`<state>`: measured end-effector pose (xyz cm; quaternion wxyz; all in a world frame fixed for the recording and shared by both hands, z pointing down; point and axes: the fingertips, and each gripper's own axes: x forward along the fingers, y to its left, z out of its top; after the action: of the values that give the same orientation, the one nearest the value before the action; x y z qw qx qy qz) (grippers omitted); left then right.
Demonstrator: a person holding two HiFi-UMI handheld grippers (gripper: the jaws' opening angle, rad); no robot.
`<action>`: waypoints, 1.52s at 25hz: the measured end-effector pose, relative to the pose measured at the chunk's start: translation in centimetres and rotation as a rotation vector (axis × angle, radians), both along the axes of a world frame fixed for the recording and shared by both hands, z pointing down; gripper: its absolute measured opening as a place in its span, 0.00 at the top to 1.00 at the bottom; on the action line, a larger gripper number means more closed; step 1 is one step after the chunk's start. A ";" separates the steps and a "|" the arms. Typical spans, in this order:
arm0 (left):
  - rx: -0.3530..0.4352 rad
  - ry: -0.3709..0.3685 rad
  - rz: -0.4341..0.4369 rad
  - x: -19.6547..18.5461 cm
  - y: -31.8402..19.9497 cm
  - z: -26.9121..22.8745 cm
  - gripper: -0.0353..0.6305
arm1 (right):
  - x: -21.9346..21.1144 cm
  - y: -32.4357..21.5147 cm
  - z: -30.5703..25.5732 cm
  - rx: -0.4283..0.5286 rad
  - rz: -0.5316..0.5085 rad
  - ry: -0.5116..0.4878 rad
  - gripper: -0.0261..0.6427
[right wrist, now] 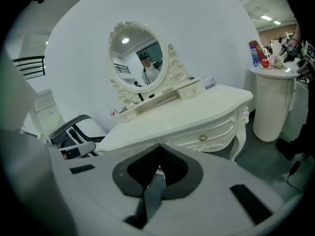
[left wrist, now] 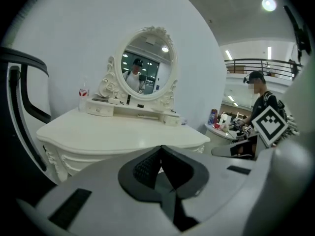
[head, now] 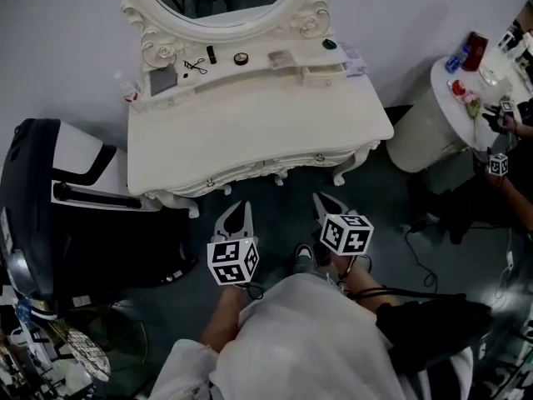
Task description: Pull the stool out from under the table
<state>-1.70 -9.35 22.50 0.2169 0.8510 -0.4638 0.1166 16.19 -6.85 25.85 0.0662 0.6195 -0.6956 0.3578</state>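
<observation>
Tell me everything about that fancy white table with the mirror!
The dressing table is cream-white and looks like painted wood, with carved curly trim and curved legs. Its smooth top is bare. At the back sits a low shelf with little drawers, holding small bits, and an oval mirror in a frilly frame. It stands upright against the pale wall.

Your head view is dim and grey: the floor (head: 385,200) lies in deep shadow, while the white counter (head: 250,132) catches soft, even light. In your left gripper view a ceiling lamp (left wrist: 268,4) glares at upper right, and the counter top shows a faint sheen. Both gripper views bulge fish-eye fashion and fall to black at the corners. Close to the lens, the left tool (left wrist: 160,150) and right tool (right wrist: 158,147) look soft.
</observation>
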 end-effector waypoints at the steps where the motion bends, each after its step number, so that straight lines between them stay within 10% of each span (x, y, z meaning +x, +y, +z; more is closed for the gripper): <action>1: 0.001 0.010 -0.019 0.8 0.0 -0.1 0.93 | 1.0 -0.2 0.2 -0.006 -0.014 0.000 0.96; 21: -0.004 0.014 -0.277 0.7 -0.5 3.3 0.93 | 1.5 -4.6 5.3 -0.051 -0.221 -0.004 0.96; 38: 0.015 0.141 -0.234 -2.3 -6.1 27.5 0.93 | -1.4 -8.1 28.7 0.024 -0.124 0.032 0.96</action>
<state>-4.04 -15.50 50.02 0.2545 0.7989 -0.5443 0.0271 14.74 -14.92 54.52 0.0919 0.5815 -0.7357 0.3349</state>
